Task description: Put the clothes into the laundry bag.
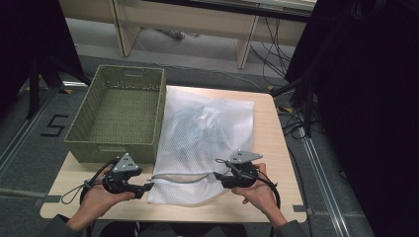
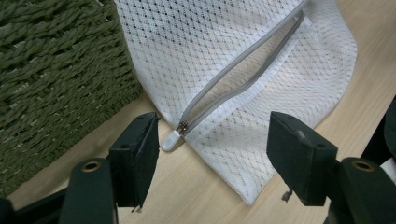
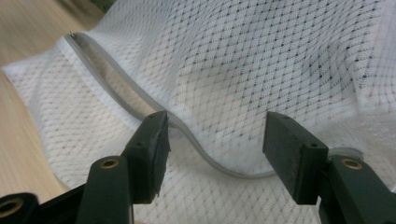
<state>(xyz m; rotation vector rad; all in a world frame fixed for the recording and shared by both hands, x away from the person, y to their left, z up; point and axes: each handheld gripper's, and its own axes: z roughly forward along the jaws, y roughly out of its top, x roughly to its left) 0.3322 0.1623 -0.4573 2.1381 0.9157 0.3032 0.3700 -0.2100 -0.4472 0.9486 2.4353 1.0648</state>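
White mesh laundry bag [image 1: 205, 143] lies flat on the bench [image 1: 276, 163], pressed up against the green woven basket [image 1: 121, 111] with dark items bundled inside it. It's soft, floppy netting, light by the look of it, and I'd judge it will sag and bunch wherever I lift, so a pinch on bare mesh may slip. The firmer hold is the grey zipper [image 2: 243, 70] running along the bag's near edge, curved and partly open. Its small pale pull tab [image 2: 171, 140] sits at the basket-side end, right between the jaws of my left hand-held gripper [image 2: 212, 149], which stand wide, gripping nothing. My right hand-held gripper [image 3: 215, 149] is at the zipper's far end from the basket, jaws spread wide over the wavy tape, pads clear of it. The basket is stiff, ribbed weave; the bench smooth pale wood.
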